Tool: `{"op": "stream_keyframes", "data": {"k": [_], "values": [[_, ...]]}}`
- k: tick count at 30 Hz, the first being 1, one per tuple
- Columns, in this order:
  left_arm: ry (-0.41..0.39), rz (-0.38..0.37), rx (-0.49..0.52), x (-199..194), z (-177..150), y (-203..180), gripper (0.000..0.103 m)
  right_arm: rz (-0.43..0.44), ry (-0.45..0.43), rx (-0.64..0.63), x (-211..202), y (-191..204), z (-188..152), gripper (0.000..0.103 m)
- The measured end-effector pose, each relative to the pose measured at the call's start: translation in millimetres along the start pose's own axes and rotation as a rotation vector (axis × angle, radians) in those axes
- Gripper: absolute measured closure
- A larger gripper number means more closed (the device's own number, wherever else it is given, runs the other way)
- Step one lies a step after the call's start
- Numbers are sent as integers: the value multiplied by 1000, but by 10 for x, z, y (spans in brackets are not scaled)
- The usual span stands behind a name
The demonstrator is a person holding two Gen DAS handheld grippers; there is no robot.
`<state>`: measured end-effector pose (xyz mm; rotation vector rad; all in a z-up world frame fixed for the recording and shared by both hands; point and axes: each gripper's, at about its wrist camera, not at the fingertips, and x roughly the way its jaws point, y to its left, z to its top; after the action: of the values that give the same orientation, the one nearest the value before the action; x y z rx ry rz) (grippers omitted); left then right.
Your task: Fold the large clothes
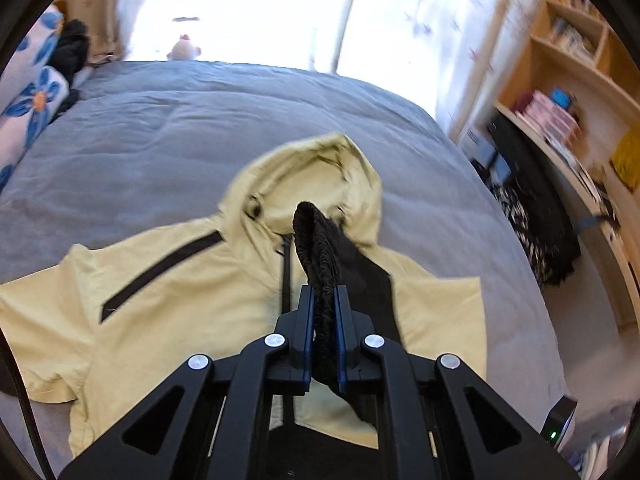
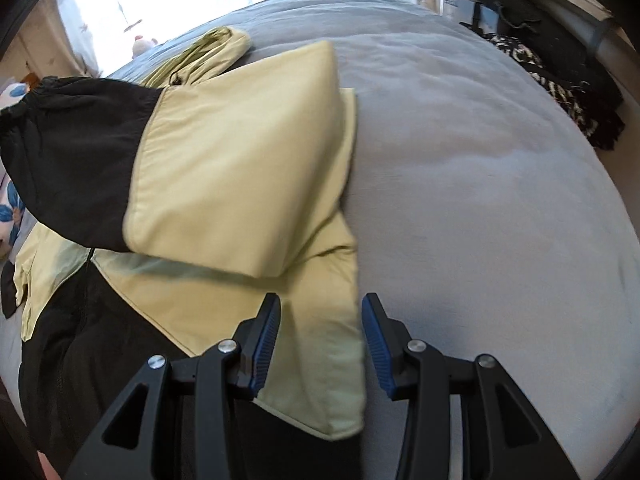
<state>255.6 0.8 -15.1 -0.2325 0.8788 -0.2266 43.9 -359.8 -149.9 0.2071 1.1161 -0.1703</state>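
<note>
Pale yellow fabric of the jacket [image 1: 192,300] fills the centre of the left wrist view, spread on the grey bed cover [image 1: 200,128], hood toward the top. The left gripper [image 1: 324,292] is clenched on the black sleeve cuff [image 1: 316,248]. The right gripper [image 2: 322,312] stands apart over the jacket's edge, pressing nothing. At right, shelves [image 1: 576,40] hold books; a flowered pillow [image 1: 36,100] lies upper left.

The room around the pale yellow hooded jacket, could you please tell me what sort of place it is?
Most likely a bedroom: a wide bed under a grey quilt, a blue-flowered pillow, and wooden bookshelves beside curtained windows.
</note>
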Motion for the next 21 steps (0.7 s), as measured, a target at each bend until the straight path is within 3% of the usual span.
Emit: {"op": "stream_keyframes", "data": {"k": [4, 10, 16, 21], "values": [[38, 51, -22, 94, -45, 274, 96, 6, 7, -27, 50, 38, 1, 60], [115, 62, -98, 344, -205, 579, 96, 4, -1, -72, 42, 109, 27, 60], [134, 63, -66, 414, -264, 527, 96, 86, -44, -63, -80, -56, 36, 60], [144, 62, -34, 443, -284, 453, 96, 96, -9, -66, 1, -180, 49, 60]]}}
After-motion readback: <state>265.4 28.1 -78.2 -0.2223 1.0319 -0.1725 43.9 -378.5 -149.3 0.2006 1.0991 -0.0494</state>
